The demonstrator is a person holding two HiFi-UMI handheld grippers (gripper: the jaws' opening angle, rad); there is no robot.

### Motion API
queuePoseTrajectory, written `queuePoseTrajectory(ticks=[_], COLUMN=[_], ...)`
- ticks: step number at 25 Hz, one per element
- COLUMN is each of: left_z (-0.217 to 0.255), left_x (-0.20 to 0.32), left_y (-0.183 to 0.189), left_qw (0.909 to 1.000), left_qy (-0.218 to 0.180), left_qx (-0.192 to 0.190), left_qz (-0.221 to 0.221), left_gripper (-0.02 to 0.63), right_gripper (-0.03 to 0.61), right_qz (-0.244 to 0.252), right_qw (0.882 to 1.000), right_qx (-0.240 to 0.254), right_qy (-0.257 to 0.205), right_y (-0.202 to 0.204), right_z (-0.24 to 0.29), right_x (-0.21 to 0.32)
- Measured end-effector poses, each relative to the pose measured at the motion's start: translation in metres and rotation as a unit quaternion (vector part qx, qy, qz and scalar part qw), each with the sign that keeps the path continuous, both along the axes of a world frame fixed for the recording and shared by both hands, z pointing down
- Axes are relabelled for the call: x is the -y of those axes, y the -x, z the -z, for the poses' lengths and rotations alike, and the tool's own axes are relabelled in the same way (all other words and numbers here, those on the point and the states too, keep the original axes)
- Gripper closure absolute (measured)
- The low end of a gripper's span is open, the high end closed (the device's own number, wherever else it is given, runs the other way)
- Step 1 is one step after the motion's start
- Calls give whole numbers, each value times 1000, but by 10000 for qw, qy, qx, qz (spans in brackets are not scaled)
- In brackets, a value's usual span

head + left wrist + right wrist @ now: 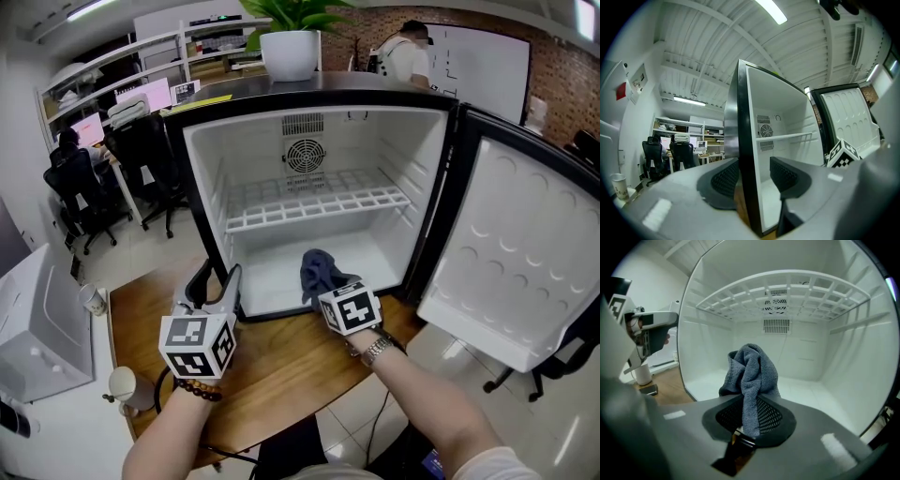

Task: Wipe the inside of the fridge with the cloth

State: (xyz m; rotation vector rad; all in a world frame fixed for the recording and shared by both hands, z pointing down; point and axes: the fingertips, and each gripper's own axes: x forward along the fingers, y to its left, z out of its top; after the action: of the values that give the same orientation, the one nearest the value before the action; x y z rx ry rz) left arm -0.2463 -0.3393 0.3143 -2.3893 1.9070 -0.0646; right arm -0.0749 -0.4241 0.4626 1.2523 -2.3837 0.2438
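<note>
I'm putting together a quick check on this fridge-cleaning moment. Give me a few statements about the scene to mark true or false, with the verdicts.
1. The right gripper is shut on the cloth. True.
2. The fridge door is closed. False: it stands swung open at the right.
3. The left gripper has its jaws either side of the front edge of the fridge's left wall. True.
4. The cloth lies on the wire shelf. False: it is held in the right gripper, low at the fridge's mouth, below the shelf.
5. A potted plant stands on top of the fridge. True.
</note>
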Motion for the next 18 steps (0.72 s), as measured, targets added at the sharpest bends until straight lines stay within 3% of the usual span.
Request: queuePoseTrajectory(ticks=[18], left_z=[-1], left_x=[0], left_y=[0], left_qw=[10000], left_qy=[73], left_qx=[-33], left_qz=[30], left_gripper=[393], right_gripper=[518], right_qz=[-994], right_qw=[9948], right_qx=[164], right_qy=[160], right_y=[-83], right_z=[0], right_x=[15])
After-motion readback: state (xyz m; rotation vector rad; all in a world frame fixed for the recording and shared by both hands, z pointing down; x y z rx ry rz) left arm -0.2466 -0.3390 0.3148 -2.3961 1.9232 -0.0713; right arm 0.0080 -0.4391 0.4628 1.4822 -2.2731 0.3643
